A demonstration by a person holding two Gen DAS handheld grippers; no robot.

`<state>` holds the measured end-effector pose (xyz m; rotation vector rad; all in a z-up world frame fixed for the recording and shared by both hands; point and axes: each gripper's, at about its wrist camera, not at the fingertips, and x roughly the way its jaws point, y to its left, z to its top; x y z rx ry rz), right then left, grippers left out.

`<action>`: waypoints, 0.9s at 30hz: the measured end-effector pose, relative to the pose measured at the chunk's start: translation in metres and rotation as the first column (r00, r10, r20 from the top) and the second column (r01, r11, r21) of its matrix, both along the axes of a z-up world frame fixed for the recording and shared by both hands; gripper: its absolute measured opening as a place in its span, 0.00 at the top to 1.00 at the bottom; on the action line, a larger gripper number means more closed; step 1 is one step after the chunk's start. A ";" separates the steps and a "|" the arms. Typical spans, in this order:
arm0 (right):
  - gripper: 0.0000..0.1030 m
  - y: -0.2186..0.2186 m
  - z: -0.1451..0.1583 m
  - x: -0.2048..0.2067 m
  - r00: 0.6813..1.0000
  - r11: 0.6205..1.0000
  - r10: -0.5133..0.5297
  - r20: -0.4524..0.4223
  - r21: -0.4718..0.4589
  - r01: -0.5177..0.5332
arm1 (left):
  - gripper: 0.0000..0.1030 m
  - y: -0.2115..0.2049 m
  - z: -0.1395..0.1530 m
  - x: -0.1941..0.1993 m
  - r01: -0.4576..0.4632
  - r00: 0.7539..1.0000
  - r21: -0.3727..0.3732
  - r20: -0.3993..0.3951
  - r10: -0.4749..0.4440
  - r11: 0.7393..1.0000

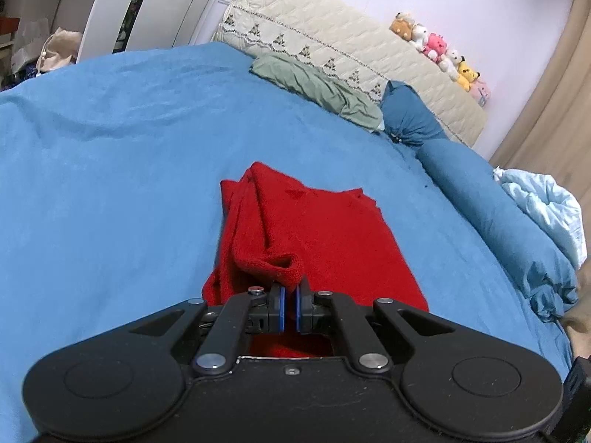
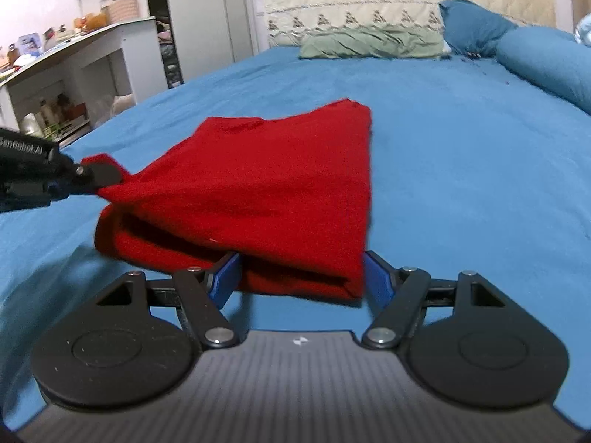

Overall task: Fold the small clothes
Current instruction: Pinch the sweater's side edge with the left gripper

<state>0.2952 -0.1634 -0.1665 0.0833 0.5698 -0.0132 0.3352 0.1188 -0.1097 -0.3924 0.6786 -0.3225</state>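
Note:
A red knit garment (image 1: 317, 232) lies partly folded on the blue bed sheet (image 1: 110, 184). My left gripper (image 1: 290, 295) is shut on a rolled edge of the garment and lifts it a little. In the right wrist view the garment (image 2: 266, 184) spreads in front of me, with the left gripper (image 2: 98, 181) pinching its left corner. My right gripper (image 2: 301, 277) is open, its blue fingers (image 2: 225, 277) on either side of the garment's near folded edge.
A green pillow (image 2: 369, 42), blue pillows (image 2: 476, 26) and a cream quilted headboard (image 1: 332, 37) are at the far end. Plush toys (image 1: 439, 51) sit on the headboard. A light blue duvet (image 1: 543, 206) lies at the right. A desk with shelves (image 2: 74, 66) stands left of the bed.

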 end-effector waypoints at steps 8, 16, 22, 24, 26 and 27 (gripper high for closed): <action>0.19 -0.022 -0.006 0.015 0.966 0.966 -0.259 -0.013 0.009 0.259 | 0.95 0.003 0.001 0.002 -0.010 1.000 0.022 0.023 0.010 1.000; 0.19 -0.025 0.002 0.003 0.982 0.974 -0.188 -0.001 -0.125 0.187 | 0.94 0.008 -0.027 -0.006 -0.021 0.993 0.104 -0.114 0.033 0.994; 0.19 -0.039 -0.003 0.003 0.985 0.987 -0.157 -0.072 -0.039 0.155 | 0.89 -0.003 -0.028 -0.009 -0.023 0.994 0.173 -0.106 0.042 0.985; 0.18 -0.045 0.007 0.000 0.989 0.992 -0.124 -0.084 -0.003 0.124 | 0.84 -0.007 -0.014 -0.016 -0.017 0.996 0.204 -0.080 0.034 0.979; 0.16 -0.053 0.023 -0.007 0.992 0.995 -0.086 -0.095 0.035 0.090 | 0.73 -0.008 0.004 -0.022 -0.014 1.000 0.244 -0.018 0.019 0.970; 0.14 -0.058 0.035 -0.008 0.994 0.996 -0.057 -0.094 0.062 0.063 | 0.52 -0.010 0.016 -0.021 -0.017 1.000 0.278 0.023 0.011 0.960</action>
